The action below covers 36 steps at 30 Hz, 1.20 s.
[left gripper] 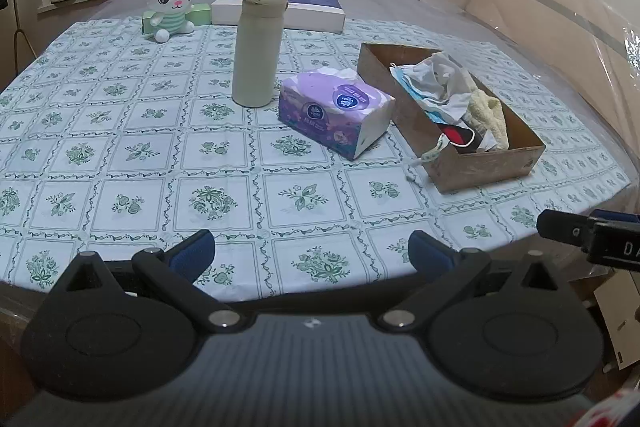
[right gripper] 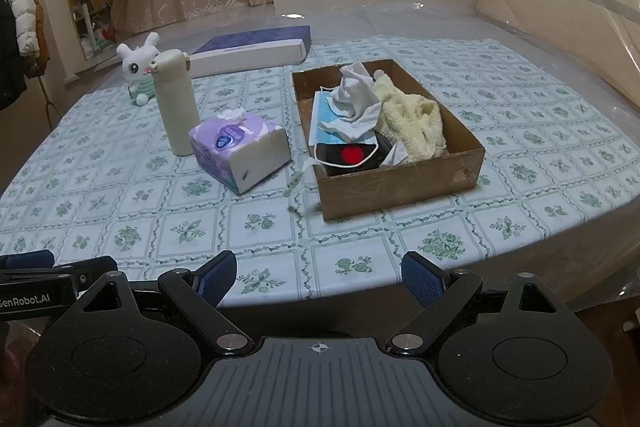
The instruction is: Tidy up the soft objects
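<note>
A brown cardboard box (left gripper: 486,165) (right gripper: 400,187) sits on the right of the table. It holds a yellow towel (right gripper: 412,119) (left gripper: 490,115), a white cloth (right gripper: 354,97), a blue face mask (right gripper: 324,123) and a black item with a red spot (right gripper: 352,155). A purple tissue pack (left gripper: 336,111) (right gripper: 240,151) lies left of the box. A white plush bunny (left gripper: 170,5) (right gripper: 138,67) sits at the far left. My left gripper (left gripper: 310,251) and right gripper (right gripper: 318,273) are open and empty above the near table edge.
A cream bottle (left gripper: 258,47) (right gripper: 176,103) stands beside the tissue pack. A flat white and purple box (left gripper: 280,9) (right gripper: 256,51) lies at the back. The green-patterned tablecloth (left gripper: 160,155) covers the round table. The right gripper's body (left gripper: 592,237) shows at the right of the left wrist view.
</note>
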{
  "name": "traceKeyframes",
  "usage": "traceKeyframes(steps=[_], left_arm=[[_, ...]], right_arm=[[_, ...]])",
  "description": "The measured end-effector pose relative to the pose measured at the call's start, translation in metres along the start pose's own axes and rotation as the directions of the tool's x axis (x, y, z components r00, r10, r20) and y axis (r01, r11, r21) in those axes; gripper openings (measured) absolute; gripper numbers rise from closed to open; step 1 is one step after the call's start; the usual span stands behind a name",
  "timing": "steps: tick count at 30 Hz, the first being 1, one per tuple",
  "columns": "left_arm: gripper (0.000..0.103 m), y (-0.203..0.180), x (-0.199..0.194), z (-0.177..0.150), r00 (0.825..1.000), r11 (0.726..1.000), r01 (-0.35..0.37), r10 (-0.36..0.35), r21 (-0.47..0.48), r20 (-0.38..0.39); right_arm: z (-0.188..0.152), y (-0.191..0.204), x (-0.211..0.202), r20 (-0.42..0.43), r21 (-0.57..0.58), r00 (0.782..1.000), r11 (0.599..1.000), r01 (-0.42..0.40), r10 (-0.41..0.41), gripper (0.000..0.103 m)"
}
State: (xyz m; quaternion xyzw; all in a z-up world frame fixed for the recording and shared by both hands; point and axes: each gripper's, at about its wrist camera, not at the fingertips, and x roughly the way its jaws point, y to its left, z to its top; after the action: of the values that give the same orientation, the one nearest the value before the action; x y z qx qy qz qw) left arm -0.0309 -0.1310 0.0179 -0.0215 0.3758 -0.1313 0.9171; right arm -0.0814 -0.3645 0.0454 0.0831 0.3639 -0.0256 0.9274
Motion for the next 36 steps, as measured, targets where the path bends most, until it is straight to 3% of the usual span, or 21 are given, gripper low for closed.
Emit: traceKeyframes(steps=[36], left_arm=[[0.102, -0.0002, -0.0009, 0.0006, 1.0, 1.0, 0.0, 0.0, -0.002, 0.005]], right_arm=[[0.0014, -0.0011, -0.0002, 0.006, -0.007, 1.0, 1.0, 0.007, -0.007, 0.089]])
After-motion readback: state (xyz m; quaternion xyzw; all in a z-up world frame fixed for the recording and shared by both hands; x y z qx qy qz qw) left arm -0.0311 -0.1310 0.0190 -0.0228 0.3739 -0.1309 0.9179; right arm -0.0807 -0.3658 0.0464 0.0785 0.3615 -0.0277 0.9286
